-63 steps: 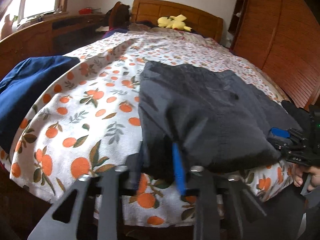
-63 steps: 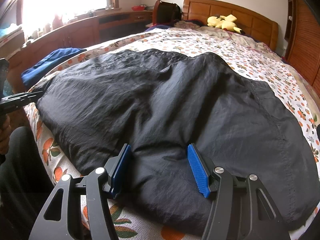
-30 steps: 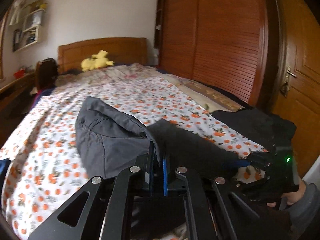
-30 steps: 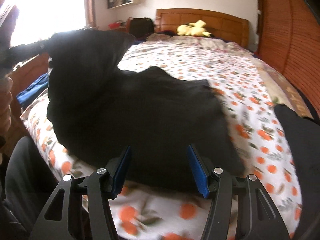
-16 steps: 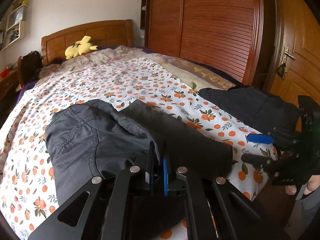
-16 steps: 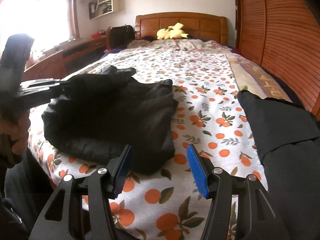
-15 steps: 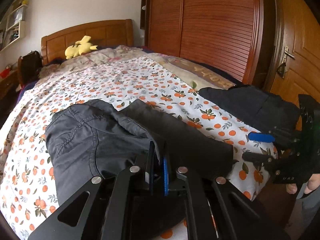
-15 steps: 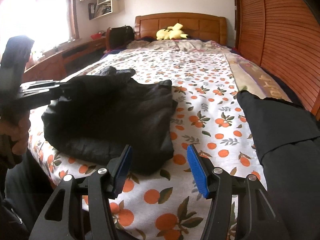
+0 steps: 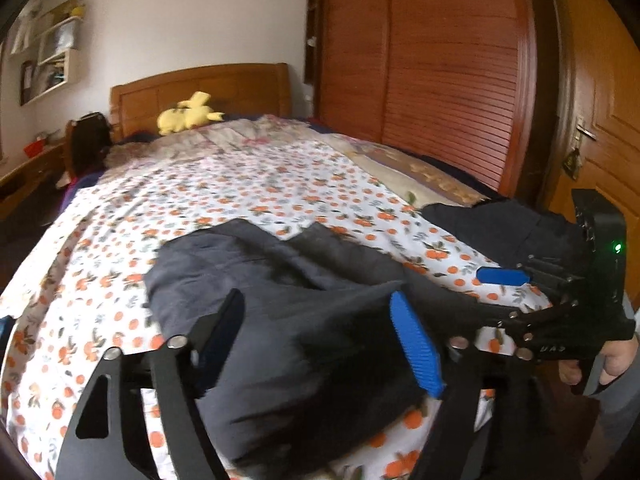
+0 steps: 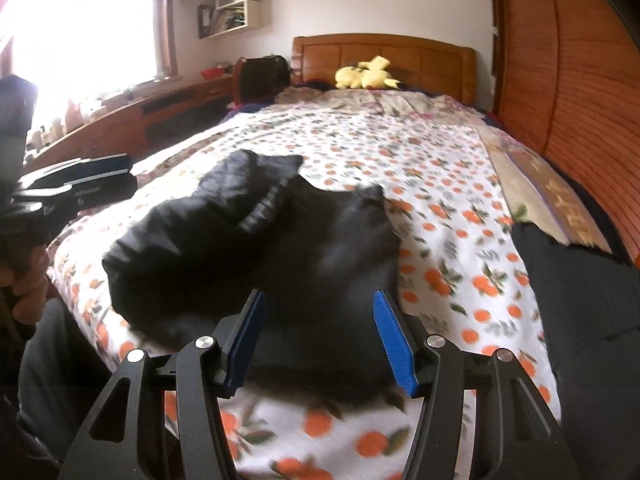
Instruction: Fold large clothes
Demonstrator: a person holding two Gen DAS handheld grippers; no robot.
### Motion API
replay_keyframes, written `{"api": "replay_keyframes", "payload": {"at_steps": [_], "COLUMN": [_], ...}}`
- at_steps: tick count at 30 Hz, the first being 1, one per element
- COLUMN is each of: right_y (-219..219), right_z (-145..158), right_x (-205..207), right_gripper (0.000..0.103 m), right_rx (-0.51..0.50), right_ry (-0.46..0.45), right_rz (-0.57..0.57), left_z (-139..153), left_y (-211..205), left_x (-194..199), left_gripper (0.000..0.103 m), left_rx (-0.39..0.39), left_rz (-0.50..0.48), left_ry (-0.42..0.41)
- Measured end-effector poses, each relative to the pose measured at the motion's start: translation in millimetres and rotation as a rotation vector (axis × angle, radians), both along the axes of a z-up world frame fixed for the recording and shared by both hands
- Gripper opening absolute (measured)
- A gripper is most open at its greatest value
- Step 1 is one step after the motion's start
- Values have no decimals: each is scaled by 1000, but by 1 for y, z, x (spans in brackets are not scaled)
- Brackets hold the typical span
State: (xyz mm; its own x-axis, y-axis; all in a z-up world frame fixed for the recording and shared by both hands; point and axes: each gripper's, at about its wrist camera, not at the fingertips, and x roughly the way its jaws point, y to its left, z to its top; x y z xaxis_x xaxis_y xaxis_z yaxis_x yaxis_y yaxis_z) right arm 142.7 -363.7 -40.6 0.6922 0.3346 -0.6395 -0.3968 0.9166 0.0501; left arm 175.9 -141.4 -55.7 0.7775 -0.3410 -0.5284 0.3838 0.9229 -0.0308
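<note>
the dark garment (image 9: pixel 256 320) lies bunched in a folded heap on the bed (image 9: pixel 280 184), near the foot edge, on a white sheet printed with oranges (image 10: pixel 440 168). in the left wrist view the left gripper (image 9: pixel 320 344) has its jaws spread wide, one blue-padded finger on each side of the heap's near end; the cloth sits between them, but the frame is blurred there and i cannot tell whether either pad touches it. the right gripper (image 10: pixel 320 340) also has its jaws wide, and its fingers straddle the garment's near edge without closing on it. from the left camera the right gripper shows at the right rim, held in the person's right hand (image 9: pixel 608 364), with a green light lit on its body. from the right camera the left gripper appears at the left rim, gripped by the left hand (image 10: pixel 24 280). a second dark piece of clothing (image 10: pixel 580 300) lies on the right side of the bed, apart from the heap. a yellow plush toy (image 9: pixel 188 116) rests by the wooden headboard (image 10: pixel 384 56), and a slatted wooden wardrobe (image 9: pixel 432 64) stands along the bed's right side.
</note>
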Motion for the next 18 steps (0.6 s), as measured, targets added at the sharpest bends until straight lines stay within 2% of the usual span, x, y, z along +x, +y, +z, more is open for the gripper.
{"api": "replay_keyframes", "payload": {"at_steps": [4, 5, 7, 11, 13, 18], "right_y": [31, 38, 51, 76, 89, 106], "right_z": [7, 8, 10, 10, 9, 4], "right_x": [8, 11, 15, 23, 29, 40], "right_gripper": [55, 55, 68, 69, 75, 80], "right_rx": [7, 9, 11, 15, 8, -5], "right_ry": [-19, -24, -29, -36, -31, -24], "right_rz": [36, 43, 45, 47, 42, 8], "left_z": [-4, -5, -10, -21, -28, -46], "left_y": [41, 48, 64, 96, 112, 145], "left_x": [-5, -7, -11, -19, -21, -26], "left_gripper": [101, 101, 101, 101, 101, 101], "left_rx": [-3, 1, 15, 39, 38, 16], "left_rz": [79, 87, 107, 146, 163, 190], "left_ry": [-13, -18, -23, -27, -18, 13]}}
